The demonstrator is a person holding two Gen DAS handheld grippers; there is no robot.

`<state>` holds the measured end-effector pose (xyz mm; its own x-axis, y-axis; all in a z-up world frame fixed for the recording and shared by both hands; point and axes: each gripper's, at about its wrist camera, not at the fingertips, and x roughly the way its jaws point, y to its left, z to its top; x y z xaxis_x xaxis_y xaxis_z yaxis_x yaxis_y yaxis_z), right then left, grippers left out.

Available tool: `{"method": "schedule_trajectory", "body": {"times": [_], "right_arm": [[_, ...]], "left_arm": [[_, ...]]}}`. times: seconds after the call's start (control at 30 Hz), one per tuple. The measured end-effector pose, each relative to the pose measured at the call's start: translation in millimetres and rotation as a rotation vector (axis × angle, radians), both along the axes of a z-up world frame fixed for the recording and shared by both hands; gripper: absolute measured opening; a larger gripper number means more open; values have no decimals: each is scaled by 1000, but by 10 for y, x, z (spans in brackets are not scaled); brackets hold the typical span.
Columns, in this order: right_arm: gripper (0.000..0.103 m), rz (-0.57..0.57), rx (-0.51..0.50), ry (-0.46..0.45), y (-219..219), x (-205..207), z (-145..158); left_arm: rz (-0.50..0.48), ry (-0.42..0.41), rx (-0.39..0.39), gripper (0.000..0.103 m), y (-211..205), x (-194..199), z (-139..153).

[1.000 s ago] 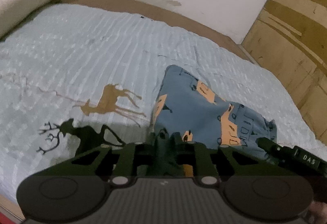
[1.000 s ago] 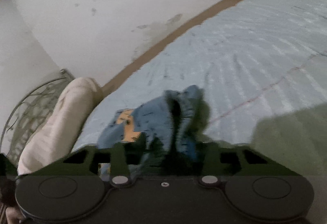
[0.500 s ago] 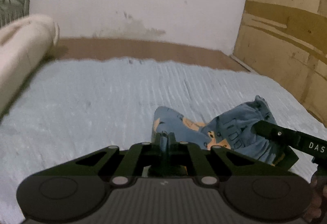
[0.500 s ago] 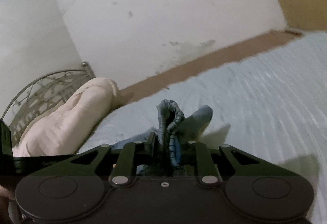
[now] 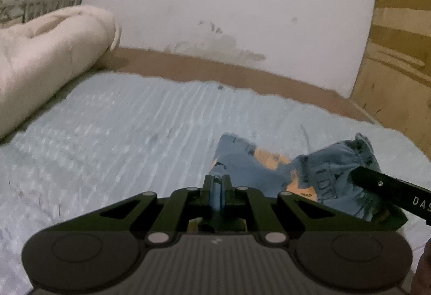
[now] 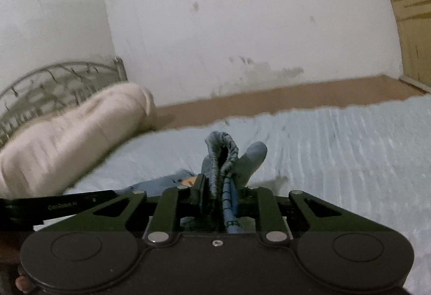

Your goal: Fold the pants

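Small blue pants (image 5: 250, 160) with orange prints lie partly lifted on the pale blue bedspread (image 5: 121, 128). My left gripper (image 5: 217, 188) is shut on a thin blue edge of the pants at their left end. In the right wrist view my right gripper (image 6: 219, 191) is shut on a bunched, gathered band of the pants (image 6: 221, 149), which sticks up past the fingers. The right gripper's finger (image 5: 390, 190) shows at the right of the left wrist view, holding the ruffled end above the bed. The left gripper's finger (image 6: 62, 204) crosses the lower left of the right wrist view.
A rolled cream blanket (image 5: 45, 52) lies along the left side of the bed, before a metal headboard (image 6: 54, 82). A white wall (image 5: 229, 4) and a brown strip (image 5: 215, 71) run behind. Wooden panelling (image 5: 398, 47) stands at the right.
Both grippers closed on the pants and lifted their ends off the bed. Both views swung up toward the wall, and the right gripper rolled to level. The deer print left the left view.
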<state>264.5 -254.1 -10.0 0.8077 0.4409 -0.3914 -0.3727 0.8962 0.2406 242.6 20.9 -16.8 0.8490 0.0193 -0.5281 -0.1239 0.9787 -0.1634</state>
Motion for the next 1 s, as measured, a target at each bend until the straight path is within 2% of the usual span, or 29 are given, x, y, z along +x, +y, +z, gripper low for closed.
{"method": "schedule_trajectory", "body": {"times": [0.07,0.2,0.4,0.43,0.53,0.63,0.7,0.73,0.8,0.9,0.97,1.0], "right_arm": [[20,-26,0,26,-29,29,-105],[21,-79,95,105,-215,137,-247],[24,-94,102,119,-240,143,-318],[25,-99,102,122,-250,125,-312],[33,-113,103,137,-272,111,-308],[49,-127,98,124,-288,50,-278],[67,-127,101,103,-297,-27,-226],[70,-124,97,90,-293,-68,-199],[82,-120,83,65,-288,-143,-144],[94,-120,66,22,-283,-271,-32],[99,-119,65,-7,-298,-356,43],[99,-119,64,-24,-305,-411,88]], "left_arm": [[3,19,9,5,13,14,-85],[6,49,-19,6,69,11,-187],[12,67,-16,11,97,-9,-188],[15,72,-23,13,105,-10,-178],[17,88,-44,35,127,-5,-135],[16,90,-51,45,127,-52,-91],[16,80,-44,56,107,-104,-41],[16,74,-41,62,98,-132,-17],[14,58,-37,67,80,-187,51],[12,34,-32,79,52,-277,173],[16,12,-25,88,40,-351,261],[18,-1,-21,90,34,-393,306]]}}
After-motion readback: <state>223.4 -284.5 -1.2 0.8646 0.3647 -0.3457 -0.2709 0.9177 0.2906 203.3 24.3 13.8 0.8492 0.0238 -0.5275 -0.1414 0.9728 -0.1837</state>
